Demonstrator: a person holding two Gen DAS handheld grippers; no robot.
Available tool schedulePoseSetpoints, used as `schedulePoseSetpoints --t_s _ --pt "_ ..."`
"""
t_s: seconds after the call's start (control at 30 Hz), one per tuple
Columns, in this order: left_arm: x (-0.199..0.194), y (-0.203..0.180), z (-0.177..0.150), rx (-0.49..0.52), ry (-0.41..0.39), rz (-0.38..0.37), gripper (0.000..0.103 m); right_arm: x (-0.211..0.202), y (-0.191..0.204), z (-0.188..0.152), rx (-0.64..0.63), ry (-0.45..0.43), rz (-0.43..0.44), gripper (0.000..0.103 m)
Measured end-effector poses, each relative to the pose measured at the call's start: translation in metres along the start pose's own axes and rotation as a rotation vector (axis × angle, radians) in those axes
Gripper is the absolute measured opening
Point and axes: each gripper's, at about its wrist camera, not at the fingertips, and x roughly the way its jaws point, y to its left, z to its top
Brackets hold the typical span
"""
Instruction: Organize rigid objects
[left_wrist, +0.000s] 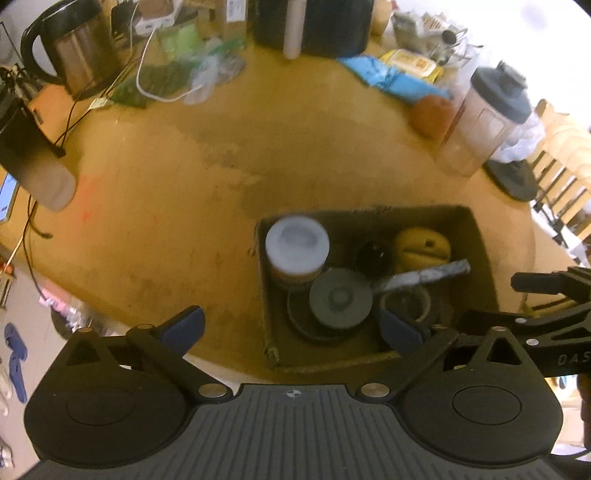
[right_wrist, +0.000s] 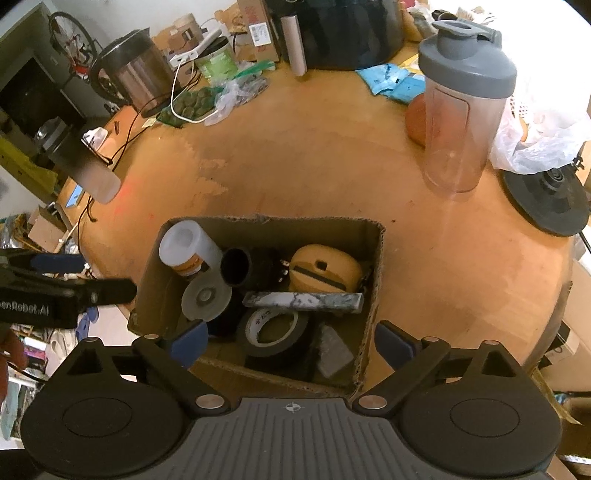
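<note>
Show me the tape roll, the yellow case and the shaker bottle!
tape roll (right_wrist: 272, 333): right wrist view, on its black ring.
yellow case (right_wrist: 325, 273): right wrist view, on its top.
shaker bottle (right_wrist: 461, 122): right wrist view, on its clear wall.

Both wrist views look steeply down, close, sharing the box (left_wrist: 373, 288).

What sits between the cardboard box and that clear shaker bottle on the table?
Nothing: in the right wrist view, only bare table separates the cardboard box from the shaker bottle.
</note>
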Motion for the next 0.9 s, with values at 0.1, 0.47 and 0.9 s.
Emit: schedulePoseSetpoints --t_s 0.1,0.47,0.9 --pt "0.001 -0.003 -0.006 0.004 0.023 0.019 0.103 0.003 0.003 -0.003 -0.009 0.023 -0.009 0.101" --pt "0.008 -0.006 -0.022 -0.009 0.098 0.019 0.103 0.014 0.007 -0.019 -0.044 0.125 -0.067 0.103" --pt "0.016 -0.013 -0.030 0.005 0.142 0.011 0.103 0.022 0.004 -0.032 -0.072 0.197 -0.123 0.103"
